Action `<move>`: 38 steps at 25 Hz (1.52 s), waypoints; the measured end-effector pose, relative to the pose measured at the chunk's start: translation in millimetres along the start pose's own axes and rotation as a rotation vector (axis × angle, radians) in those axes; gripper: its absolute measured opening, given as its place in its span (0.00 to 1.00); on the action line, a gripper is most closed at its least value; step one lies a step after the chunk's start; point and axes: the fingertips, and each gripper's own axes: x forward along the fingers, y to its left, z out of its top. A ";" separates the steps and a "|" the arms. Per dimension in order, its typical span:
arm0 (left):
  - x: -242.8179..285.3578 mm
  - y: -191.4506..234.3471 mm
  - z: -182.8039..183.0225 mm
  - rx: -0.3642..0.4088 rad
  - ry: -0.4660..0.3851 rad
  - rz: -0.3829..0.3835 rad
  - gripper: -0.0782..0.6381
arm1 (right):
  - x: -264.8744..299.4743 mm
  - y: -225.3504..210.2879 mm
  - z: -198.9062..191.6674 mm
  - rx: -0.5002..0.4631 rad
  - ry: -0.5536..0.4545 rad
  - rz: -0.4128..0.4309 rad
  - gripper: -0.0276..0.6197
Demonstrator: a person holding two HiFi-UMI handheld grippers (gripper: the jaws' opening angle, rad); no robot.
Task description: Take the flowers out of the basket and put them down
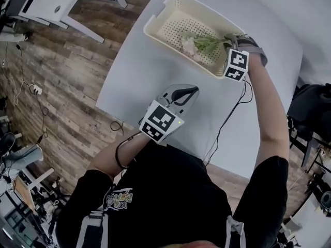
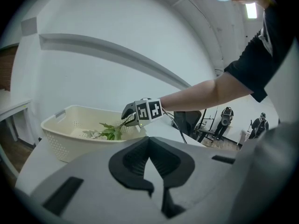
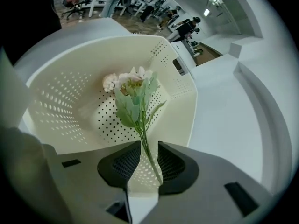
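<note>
A cream perforated basket (image 1: 155, 32) stands on the far part of the white table (image 1: 139, 76). In it lies one flower (image 1: 192, 45) with a pale pink bloom, green leaves and a thin stem. My right gripper (image 1: 227, 39) reaches over the basket's right rim, tilted down. In the right gripper view its jaws (image 3: 148, 146) stand apart around the stem, with the flower (image 3: 133, 90) stretching away over the basket floor (image 3: 56, 106). My left gripper (image 1: 186, 92) hovers over the bare table short of the basket, shut and empty (image 2: 149, 139). From there I see the basket (image 2: 60, 134), flower (image 2: 110, 132) and right gripper (image 2: 127, 118).
A black cable (image 1: 227, 118) trails from the right gripper across the table towards the person. Wooden floor (image 1: 62, 87) with cables lies left of the table edge, with another white desk (image 1: 57, 4) at the top left. People (image 2: 259, 122) stand far off.
</note>
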 end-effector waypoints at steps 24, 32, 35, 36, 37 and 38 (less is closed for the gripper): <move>-17.1 3.4 -5.8 0.023 0.007 0.007 0.12 | 28.3 8.7 0.3 -0.247 0.155 0.049 0.11; -26.5 0.9 -3.4 0.046 0.006 -0.012 0.12 | 7.0 1.0 -4.9 -0.148 0.164 0.001 0.11; -29.7 -1.7 -2.5 0.061 0.005 -0.027 0.12 | -5.2 -3.5 -6.3 -0.076 0.165 -0.032 0.11; -31.0 -3.0 -1.7 0.068 0.005 -0.035 0.12 | -10.4 -5.2 -6.9 -0.039 0.163 -0.044 0.11; -32.4 -4.1 -0.8 0.074 0.005 -0.043 0.12 | -16.0 -7.2 -7.3 0.006 0.158 -0.057 0.11; -34.0 -5.3 0.2 0.081 0.006 -0.051 0.12 | -22.2 -9.3 -7.7 0.060 0.151 -0.071 0.11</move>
